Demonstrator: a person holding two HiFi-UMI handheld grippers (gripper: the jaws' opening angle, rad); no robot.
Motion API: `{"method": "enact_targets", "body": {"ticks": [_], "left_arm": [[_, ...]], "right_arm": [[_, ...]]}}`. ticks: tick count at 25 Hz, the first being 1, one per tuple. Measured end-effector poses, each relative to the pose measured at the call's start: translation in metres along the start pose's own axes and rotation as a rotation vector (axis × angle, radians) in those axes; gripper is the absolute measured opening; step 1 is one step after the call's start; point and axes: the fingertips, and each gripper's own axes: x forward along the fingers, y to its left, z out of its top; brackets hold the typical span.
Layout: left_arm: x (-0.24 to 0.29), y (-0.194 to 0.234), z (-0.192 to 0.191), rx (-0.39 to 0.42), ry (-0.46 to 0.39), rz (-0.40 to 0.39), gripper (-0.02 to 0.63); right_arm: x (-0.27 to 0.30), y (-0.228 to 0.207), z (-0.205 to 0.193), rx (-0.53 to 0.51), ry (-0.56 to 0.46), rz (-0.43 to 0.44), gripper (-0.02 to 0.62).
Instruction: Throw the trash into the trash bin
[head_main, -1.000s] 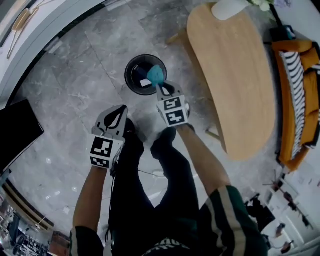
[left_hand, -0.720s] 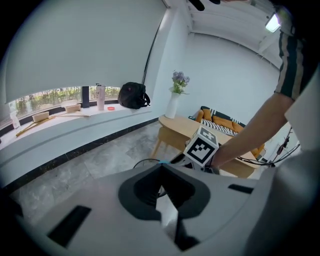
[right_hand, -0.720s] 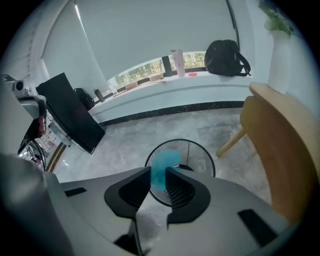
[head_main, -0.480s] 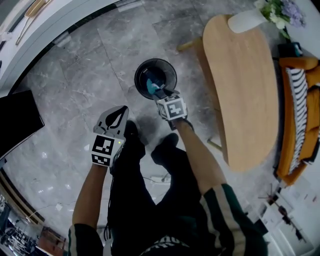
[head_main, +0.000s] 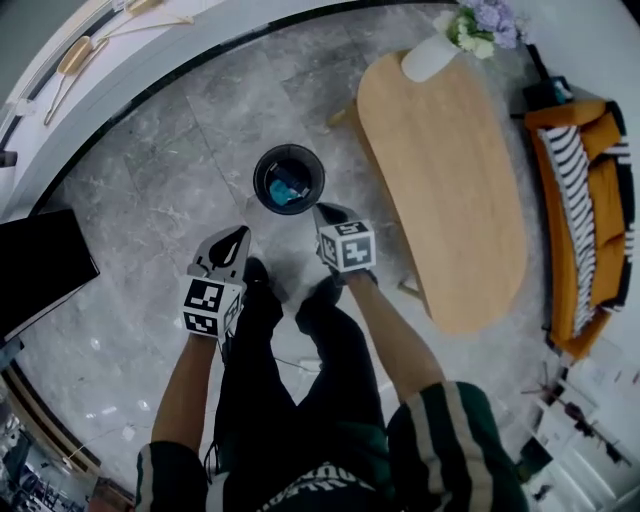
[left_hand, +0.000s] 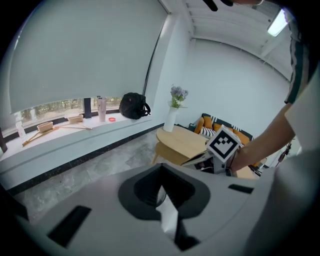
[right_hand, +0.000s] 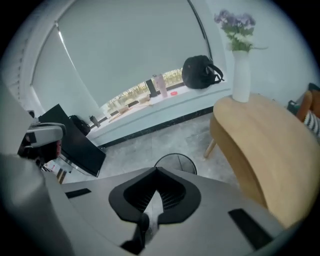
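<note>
The round black trash bin (head_main: 289, 179) stands on the grey stone floor, and a teal piece of trash (head_main: 285, 192) lies inside it. My right gripper (head_main: 325, 213) hangs just right of the bin's rim, toward me. Its jaws have just been closing and are now shut with nothing between them. In the right gripper view the bin's rim (right_hand: 176, 161) shows just beyond my shut right gripper (right_hand: 156, 199). My left gripper (head_main: 238, 236) is lower left of the bin, also shut and empty. The left gripper (left_hand: 162, 200) looks toward the table.
An oval wooden table (head_main: 440, 190) with a white vase of flowers (head_main: 430, 55) stands right of the bin. An orange sofa (head_main: 580, 220) is at the far right, a black screen (head_main: 40, 270) at the left. The person's legs (head_main: 300, 380) are below the grippers.
The teal trash left the right gripper and dropped into the bin. The right gripper drew back from over the bin toward the person. The left gripper hardly shifted.
</note>
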Motion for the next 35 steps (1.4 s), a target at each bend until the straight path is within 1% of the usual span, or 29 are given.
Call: {"method": "enact_targets", "body": {"ticks": [3,6,8,12,15,17,20,22,24,25,27,31,35], "left_arm": [[-0.012,-0.008,0.038,0.014,-0.028,0.004,0.000],[-0.033,-0.030,0.067,0.004,-0.036,-0.012,0.000],[-0.045,-0.052,0.092,0.019,-0.043,-0.046,-0.001],[-0.061,-0.102,0.151,0.090,-0.072,-0.144,-0.001],[-0.061,-0.144,0.203,0.128,-0.129,-0.212,0.000],[-0.060,-0.172,0.231,0.156,-0.160,-0.255,0.000],[-0.061,-0.215,0.264,0.216,-0.188,-0.315,-0.001],[-0.064,-0.245,0.287,0.256,-0.216,-0.359,0.000],[-0.064,-0.276,0.319,0.299,-0.260,-0.403,0.000],[-0.066,-0.289,0.334,0.323,-0.281,-0.421,0.000],[-0.073,-0.312,0.353,0.356,-0.316,-0.446,0.000],[-0.084,-0.345,0.366,0.384,-0.354,-0.459,0.000],[-0.091,-0.363,0.359,0.402,-0.353,-0.465,0.000]], "right_arm": [[-0.056,-0.002,0.036,0.018,-0.095,-0.031,0.002],[-0.127,-0.004,0.053,0.094,-0.193,-0.084,0.002],[-0.182,-0.007,0.063,0.126,-0.248,-0.128,0.002],[-0.286,-0.018,0.085,0.199,-0.378,-0.212,0.002],[-0.357,-0.041,0.097,0.258,-0.482,-0.288,0.002],[-0.401,-0.054,0.102,0.282,-0.547,-0.342,0.002],[-0.461,-0.064,0.106,0.275,-0.647,-0.419,0.002],[-0.505,-0.065,0.113,0.239,-0.742,-0.472,0.002],[-0.549,-0.070,0.125,0.187,-0.833,-0.530,0.002],[-0.566,-0.072,0.127,0.170,-0.857,-0.552,0.002],[-0.593,-0.072,0.122,0.158,-0.872,-0.583,0.002],[-0.632,-0.074,0.109,0.137,-0.909,-0.600,0.000],[-0.650,-0.079,0.103,0.139,-0.949,-0.603,0.000]]}}
